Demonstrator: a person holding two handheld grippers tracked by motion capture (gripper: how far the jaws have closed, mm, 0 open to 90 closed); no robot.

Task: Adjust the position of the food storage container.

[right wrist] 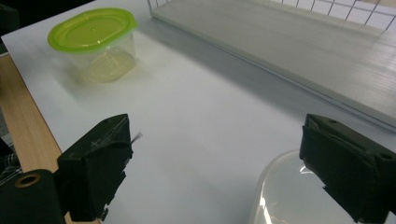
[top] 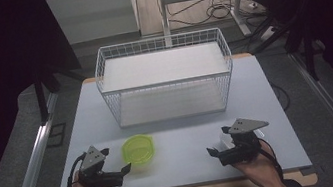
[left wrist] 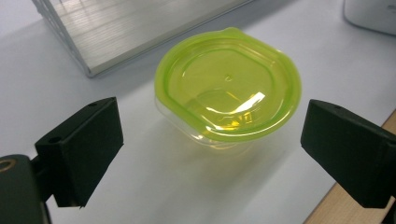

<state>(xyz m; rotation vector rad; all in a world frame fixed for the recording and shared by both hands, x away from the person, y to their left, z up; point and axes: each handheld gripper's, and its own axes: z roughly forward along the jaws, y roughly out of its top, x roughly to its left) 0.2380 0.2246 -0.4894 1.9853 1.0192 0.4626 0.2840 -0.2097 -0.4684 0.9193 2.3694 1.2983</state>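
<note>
A small clear tub (top: 138, 149) with a green lid sits upright, lid up, on the counter (top: 181, 167) near the left gripper (top: 115, 163), roundish with no clear long axis. Both the left and right gripper (top: 218, 142) have fingers spread wide, holding nothing.

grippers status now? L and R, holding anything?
Left gripper: open, holding nothing; green-lidded container sits ahead of its jaws.
Right gripper: open, holding nothing; clear container lies by one jaw.

Lime-green lid (left wrist: 228, 86) (clear tub (right wrist: 105, 60))
</note>
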